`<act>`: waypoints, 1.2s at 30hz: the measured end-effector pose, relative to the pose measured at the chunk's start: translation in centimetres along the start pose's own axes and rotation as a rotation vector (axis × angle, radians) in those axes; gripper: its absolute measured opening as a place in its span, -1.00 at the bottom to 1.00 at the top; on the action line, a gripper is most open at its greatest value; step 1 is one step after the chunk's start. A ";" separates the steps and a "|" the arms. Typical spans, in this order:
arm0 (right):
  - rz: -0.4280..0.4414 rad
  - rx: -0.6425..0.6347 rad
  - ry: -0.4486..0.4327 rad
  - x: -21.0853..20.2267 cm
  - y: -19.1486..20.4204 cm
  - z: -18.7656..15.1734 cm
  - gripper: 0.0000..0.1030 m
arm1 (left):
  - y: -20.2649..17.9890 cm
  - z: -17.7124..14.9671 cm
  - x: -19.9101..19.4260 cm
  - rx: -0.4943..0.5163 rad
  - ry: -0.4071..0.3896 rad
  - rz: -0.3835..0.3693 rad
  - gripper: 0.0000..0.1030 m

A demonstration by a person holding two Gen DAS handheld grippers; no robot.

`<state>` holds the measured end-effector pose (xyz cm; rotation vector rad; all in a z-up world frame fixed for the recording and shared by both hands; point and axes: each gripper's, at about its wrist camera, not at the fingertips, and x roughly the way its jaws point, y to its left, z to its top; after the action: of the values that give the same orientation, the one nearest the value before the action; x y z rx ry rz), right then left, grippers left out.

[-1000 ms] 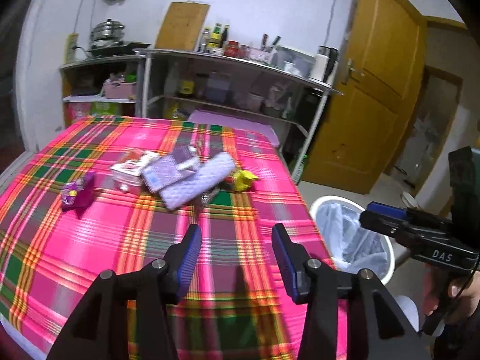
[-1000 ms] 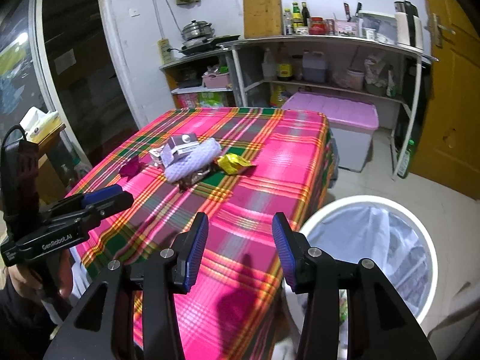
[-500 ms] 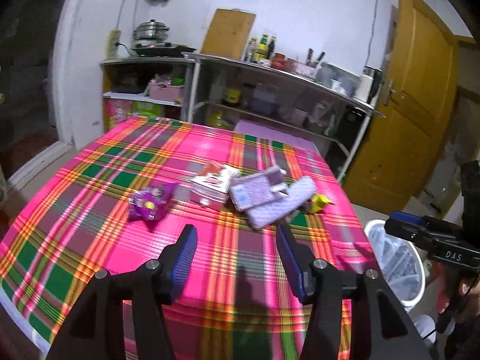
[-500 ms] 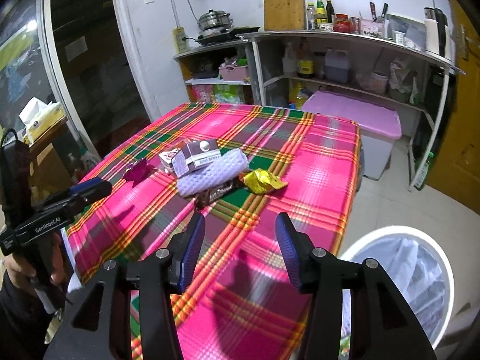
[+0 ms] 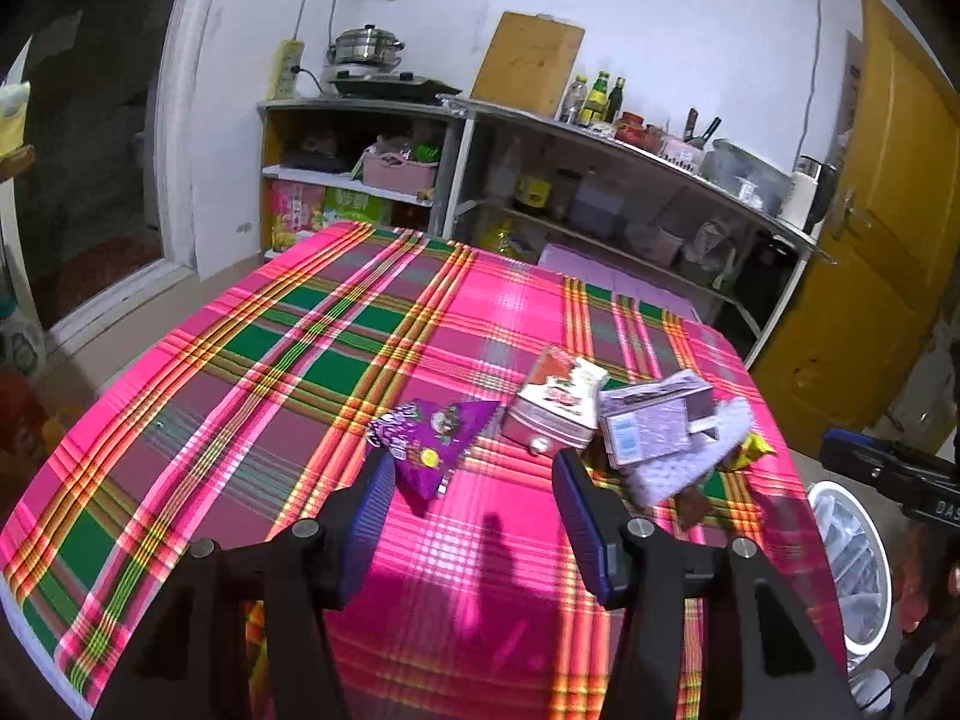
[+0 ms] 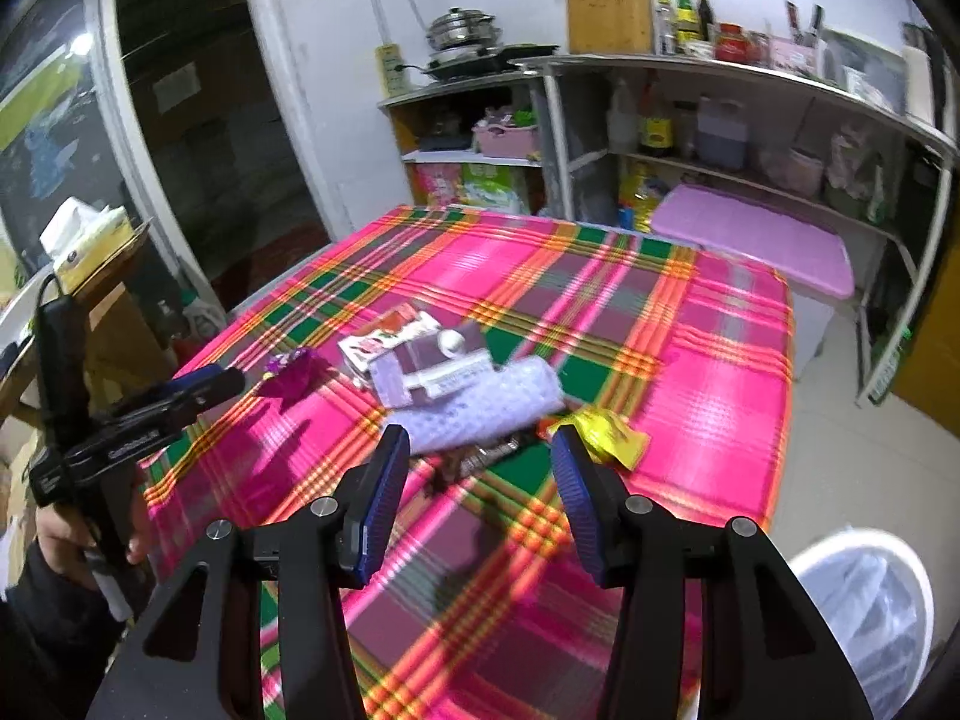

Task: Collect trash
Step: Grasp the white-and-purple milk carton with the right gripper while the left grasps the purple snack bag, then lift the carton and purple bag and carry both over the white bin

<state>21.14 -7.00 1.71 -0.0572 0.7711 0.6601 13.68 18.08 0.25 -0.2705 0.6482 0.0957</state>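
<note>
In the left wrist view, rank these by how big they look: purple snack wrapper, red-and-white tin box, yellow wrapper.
1. Red-and-white tin box and purple snack wrapper: look alike, and the wrapper lies nearer the camera, so unranked.
2. Yellow wrapper: clearly smallest, though partly hidden behind the lilac pack.

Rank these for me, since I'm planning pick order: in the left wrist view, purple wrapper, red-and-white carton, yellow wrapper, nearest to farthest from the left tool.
1. Purple wrapper, just ahead of the left tool, by its left finger.
2. Red-and-white carton, beyond, slightly right.
3. Yellow wrapper, far right, near the table edge.
</note>
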 end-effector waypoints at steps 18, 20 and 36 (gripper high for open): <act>0.093 -0.198 0.113 8.0 0.6 3.4 0.31 | 1.5 0.9 5.5 0.026 0.110 0.005 0.22; 0.106 -0.207 0.124 8.7 0.4 3.8 0.31 | 1.7 0.8 5.9 0.024 0.118 0.005 0.22; 0.201 -0.251 0.211 11.4 1.7 3.7 0.20 | 2.9 0.6 7.7 -0.034 0.170 -0.039 -0.05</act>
<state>28.49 1.47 -2.89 -0.2849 0.9001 0.9508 19.60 21.10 -4.62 -0.3259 0.8101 0.0462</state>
